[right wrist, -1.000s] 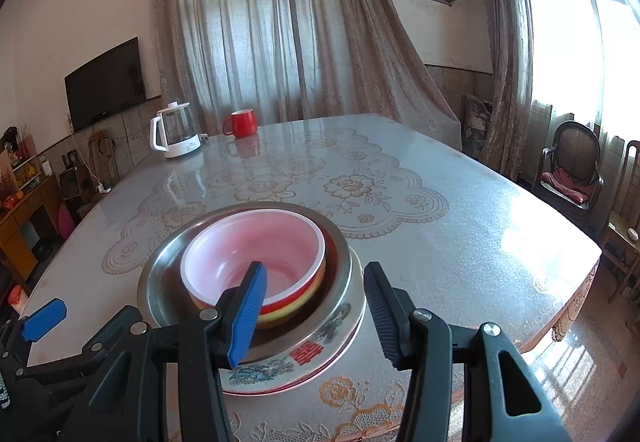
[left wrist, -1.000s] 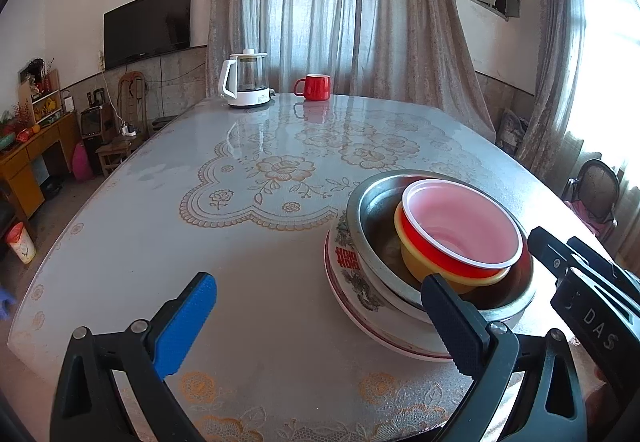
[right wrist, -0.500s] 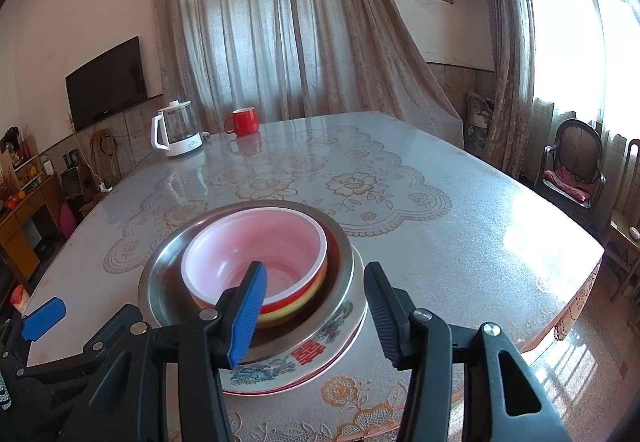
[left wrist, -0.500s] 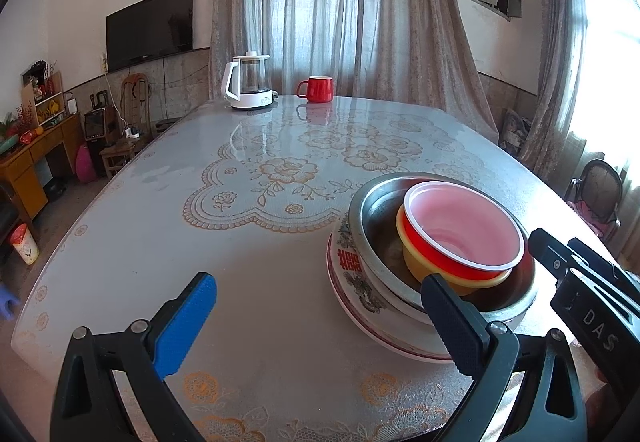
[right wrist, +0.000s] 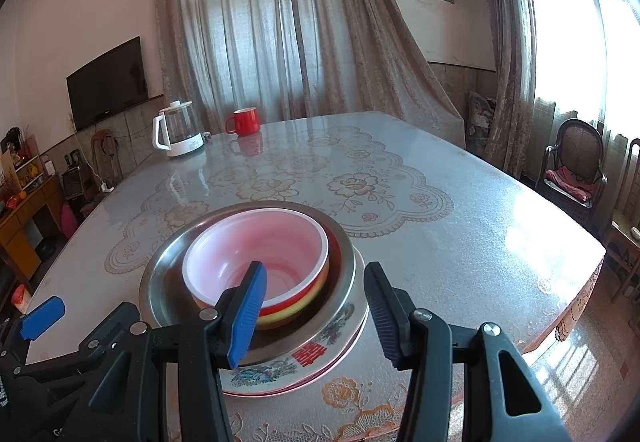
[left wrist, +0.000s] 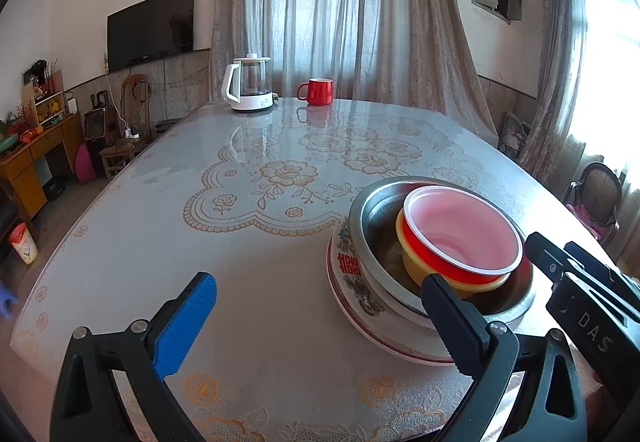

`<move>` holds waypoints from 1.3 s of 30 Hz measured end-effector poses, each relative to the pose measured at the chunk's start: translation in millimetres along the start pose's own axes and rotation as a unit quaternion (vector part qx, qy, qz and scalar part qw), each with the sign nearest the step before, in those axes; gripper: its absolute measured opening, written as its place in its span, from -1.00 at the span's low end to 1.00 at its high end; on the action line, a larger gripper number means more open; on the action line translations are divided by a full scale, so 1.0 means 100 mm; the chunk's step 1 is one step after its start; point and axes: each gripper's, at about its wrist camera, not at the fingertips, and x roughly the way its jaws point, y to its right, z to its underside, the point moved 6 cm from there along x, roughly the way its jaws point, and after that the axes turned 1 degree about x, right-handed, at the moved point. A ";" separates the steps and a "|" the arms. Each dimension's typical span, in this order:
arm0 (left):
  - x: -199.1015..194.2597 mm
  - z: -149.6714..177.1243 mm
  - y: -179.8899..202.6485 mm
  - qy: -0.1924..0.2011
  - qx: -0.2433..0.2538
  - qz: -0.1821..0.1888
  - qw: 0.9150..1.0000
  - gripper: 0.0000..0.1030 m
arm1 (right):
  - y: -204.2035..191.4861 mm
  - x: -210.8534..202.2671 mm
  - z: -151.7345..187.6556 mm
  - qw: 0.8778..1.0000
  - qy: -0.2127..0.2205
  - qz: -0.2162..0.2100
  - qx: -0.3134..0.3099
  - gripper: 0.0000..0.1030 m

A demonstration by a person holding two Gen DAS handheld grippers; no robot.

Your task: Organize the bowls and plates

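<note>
One stack stands near the table's front edge: a red bowl (left wrist: 460, 226) with a pale pink inside sits in a yellow bowl (left wrist: 412, 262), inside a steel bowl (left wrist: 372, 218), on a flower-patterned plate (left wrist: 352, 282). My left gripper (left wrist: 316, 294) is open just left of the stack, with only tablecloth between its fingers. In the right wrist view my right gripper (right wrist: 314, 274) is open in front of the stack. Its blue finger overlaps the red bowl (right wrist: 256, 242) and its black finger lies outside the steel bowl (right wrist: 160, 282). Neither pad presses on anything.
A glass kettle (left wrist: 250, 84) and a red mug (left wrist: 318, 92) stand at the table's far edge. The lace-patterned tablecloth (left wrist: 200, 242) covers the table. A dark chair (right wrist: 572, 170) stands off the table's right side, and a wooden cabinet (left wrist: 36, 162) stands on the left.
</note>
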 end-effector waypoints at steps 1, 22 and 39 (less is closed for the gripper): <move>0.00 0.00 0.00 0.000 0.000 0.000 1.000 0.99 | -0.01 0.00 0.00 1.000 0.000 0.000 0.000 -0.01; 0.02 -0.01 0.03 -0.004 0.001 0.003 1.000 0.99 | -0.02 0.05 -0.02 1.000 -0.003 -0.004 0.001 -0.01; 0.07 -0.03 0.01 -0.002 0.001 0.007 1.000 0.94 | 0.01 0.10 0.00 1.000 -0.006 -0.008 0.004 -0.01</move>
